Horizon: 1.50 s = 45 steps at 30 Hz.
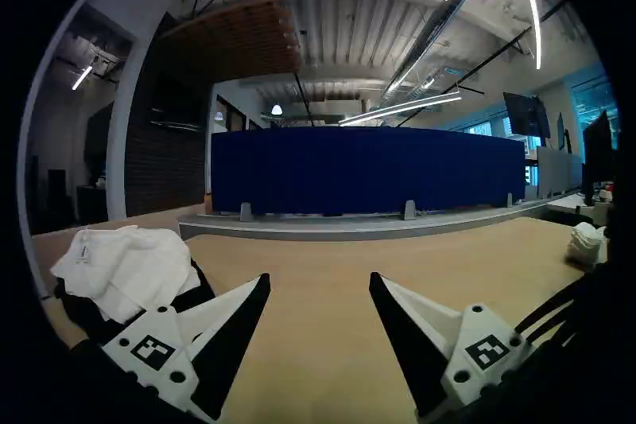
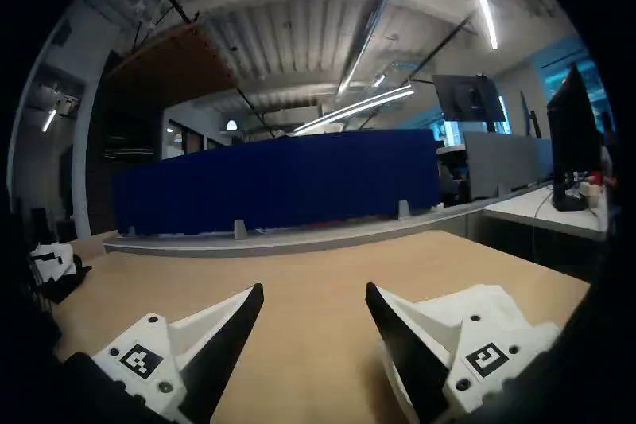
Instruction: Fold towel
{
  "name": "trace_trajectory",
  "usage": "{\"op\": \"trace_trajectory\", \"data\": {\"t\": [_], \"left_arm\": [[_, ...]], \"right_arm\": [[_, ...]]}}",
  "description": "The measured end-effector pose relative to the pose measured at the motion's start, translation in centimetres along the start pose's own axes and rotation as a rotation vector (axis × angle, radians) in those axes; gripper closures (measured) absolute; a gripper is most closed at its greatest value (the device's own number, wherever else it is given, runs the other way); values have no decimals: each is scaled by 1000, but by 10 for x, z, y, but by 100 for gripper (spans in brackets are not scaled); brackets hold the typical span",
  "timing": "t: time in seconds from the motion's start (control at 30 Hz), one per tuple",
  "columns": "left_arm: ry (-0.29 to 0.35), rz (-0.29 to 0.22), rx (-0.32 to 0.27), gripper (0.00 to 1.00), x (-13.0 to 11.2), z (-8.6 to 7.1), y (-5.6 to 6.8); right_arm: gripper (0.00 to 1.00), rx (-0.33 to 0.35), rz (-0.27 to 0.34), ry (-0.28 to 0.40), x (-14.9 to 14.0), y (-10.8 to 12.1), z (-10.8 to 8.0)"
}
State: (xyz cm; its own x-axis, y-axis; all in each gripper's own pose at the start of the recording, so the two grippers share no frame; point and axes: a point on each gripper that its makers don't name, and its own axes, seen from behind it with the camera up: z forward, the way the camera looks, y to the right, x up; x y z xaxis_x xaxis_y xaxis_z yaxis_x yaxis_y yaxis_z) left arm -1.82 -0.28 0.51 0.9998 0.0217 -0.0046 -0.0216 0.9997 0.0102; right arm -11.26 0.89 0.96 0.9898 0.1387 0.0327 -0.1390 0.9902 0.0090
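A crumpled white towel (image 1: 123, 265) lies on something black at the left of the wooden table (image 1: 334, 265), just beyond my left finger. The left gripper (image 1: 318, 277) hovers low over the bare tabletop, open, with nothing between its fingers. A second small white bundle of cloth (image 1: 587, 243) sits at the table's far right edge. In the right gripper view, my right gripper (image 2: 313, 287) is also open over bare wood (image 2: 318, 265), holding nothing. A white bundle on something dark (image 2: 54, 261) shows at that view's far left; I cannot tell whether it is the same towel.
A long blue divider panel (image 1: 358, 169) on a grey rail closes off the far side of the table. To the right stands a white desk (image 2: 548, 217) with a dark monitor (image 2: 572, 138). The table's right edge (image 2: 525, 265) drops off near the right gripper.
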Motion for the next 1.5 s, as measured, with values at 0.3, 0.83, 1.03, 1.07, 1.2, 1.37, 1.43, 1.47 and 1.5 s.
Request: {"op": "trace_trajectory", "data": {"t": [0.3,0.83,1.03,1.07,1.2,1.37,1.43,1.47,1.5], "left_arm": [[0,0,0,8,0,-1,0],[0,0,0,8,0,-1,0],[0,0,0,7,0,-1,-1],[0,0,0,8,0,-1,-1],[0,0,0,8,0,-1,0],[0,1,0,8,-1,-1,-1],[0,0,0,8,-1,-1,-1],[0,0,0,8,-1,-1,-1],[0,0,0,7,-1,-1,-1]], "right_arm": [[0,15,-25,6,-3,-3,-1],[0,40,-79,16,-5,-12,-2],[1,41,-101,16,-6,-15,-1],[0,41,-105,16,-7,-15,-1],[0,37,-106,16,-6,-14,-1],[0,33,-107,16,-6,-14,-1],[0,33,-107,16,-6,-14,-1],[0,34,-107,16,-6,-14,-1],[0,34,-107,16,-6,-14,-1]]}}
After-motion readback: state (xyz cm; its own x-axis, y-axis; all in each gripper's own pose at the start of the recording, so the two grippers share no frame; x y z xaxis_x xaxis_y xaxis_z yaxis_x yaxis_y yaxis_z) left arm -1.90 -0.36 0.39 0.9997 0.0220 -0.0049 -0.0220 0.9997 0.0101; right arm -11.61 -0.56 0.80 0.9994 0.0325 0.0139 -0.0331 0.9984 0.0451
